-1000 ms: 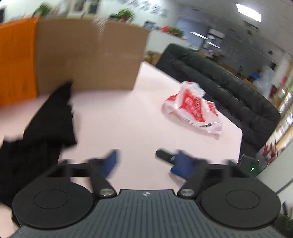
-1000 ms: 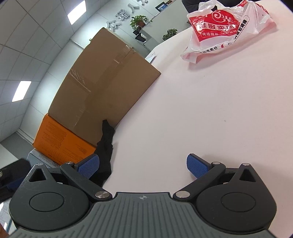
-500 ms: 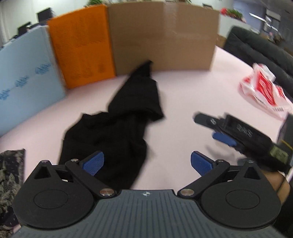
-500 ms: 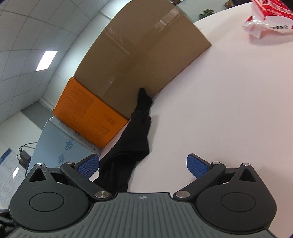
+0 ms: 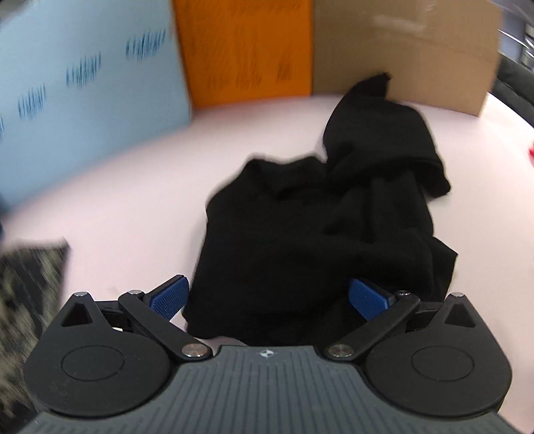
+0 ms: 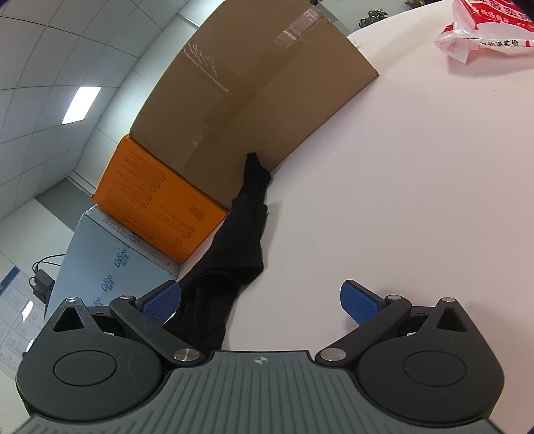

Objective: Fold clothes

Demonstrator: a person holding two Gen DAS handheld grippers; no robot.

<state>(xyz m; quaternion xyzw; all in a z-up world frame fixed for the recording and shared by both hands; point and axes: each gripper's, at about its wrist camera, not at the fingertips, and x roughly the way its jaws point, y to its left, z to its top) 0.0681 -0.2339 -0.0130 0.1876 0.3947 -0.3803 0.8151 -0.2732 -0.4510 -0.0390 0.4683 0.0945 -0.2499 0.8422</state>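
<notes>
Broadly, the pale pink desk (image 5: 140, 187) fills most of both views and carries everything. Along its far edge three boxes stand side by side like a backstop: a brown carton (image 6: 253, 93) at upper centre of the right view, an orange box (image 6: 157, 203) left of it, and a pale blue box (image 5: 76, 83) at upper left of the left view. They seem placed to wall off the working area, so cloth cannot slide off the back.

Next in size is the black garment (image 5: 333, 227), the thing to be folded. It lies crumpled in the centre and right of the left view, unfolded, with one narrow end reaching up to touch the carton's foot. In the right view it runs as a dark strip from the carton down to lower left.

A patterned cloth (image 5: 30, 287) shows blurred at the left edge, well apart from the garment; a red-and-white bag (image 6: 490, 30) sits at upper right of the right view.

Smallest, the tongs. The left tongs (image 5: 268, 297) are spread wide, low over the garment's near hem, probably lining up a pinch there. The right tongs (image 6: 260, 300) are likewise apart and hold nothing, with bare desk between the pads and the garment by the left pad.
</notes>
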